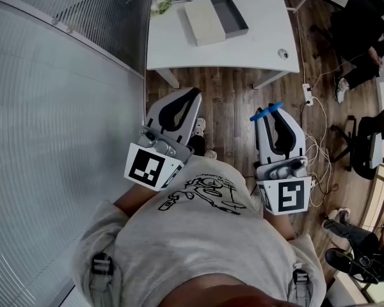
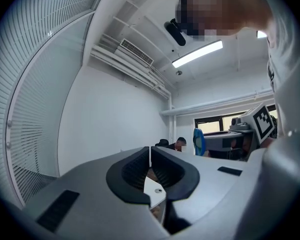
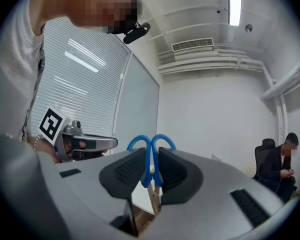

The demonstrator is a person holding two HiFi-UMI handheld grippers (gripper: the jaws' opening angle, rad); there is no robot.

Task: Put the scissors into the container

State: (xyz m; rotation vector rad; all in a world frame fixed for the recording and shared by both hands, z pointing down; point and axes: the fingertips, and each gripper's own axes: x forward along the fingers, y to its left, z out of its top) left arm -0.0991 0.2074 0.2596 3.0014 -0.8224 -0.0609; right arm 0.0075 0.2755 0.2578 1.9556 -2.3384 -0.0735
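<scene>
My right gripper point(image 1: 272, 111) has its fingers point(image 3: 124, 173) squeezed shut on the scissors point(image 3: 150, 168). The blades sit between the dark ribbed pads. The two round blue handles stick out past the tips, toward the table. My left gripper point(image 1: 194, 94) is closed and holds nothing; its fingers point(image 2: 135, 170) meet at the tips. I hold both grippers level in front of my chest, side by side and apart from each other.

On my left is a big glass wall point(image 1: 51, 120) with thin blinds. The floor point(image 1: 233, 101) is brown wood planks, and a strip of it lies between my grippers and the table. The table point(image 1: 243, 53) is white, smooth and flat. On its far part is the container point(image 1: 230, 16), a shallow grey box with an open top, well away from the scissors. A cream flat slab point(image 1: 203, 23) lies touching the container's left side. White flowers point(image 1: 160, 2) sit at the table's far left corner. A tiny round thing point(image 1: 282, 54) sits near the table's right edge.

To the right, a person point(image 1: 358, 37) sits on a dark chair. A white power strip point(image 1: 306, 94) with cords lies on the floor.
</scene>
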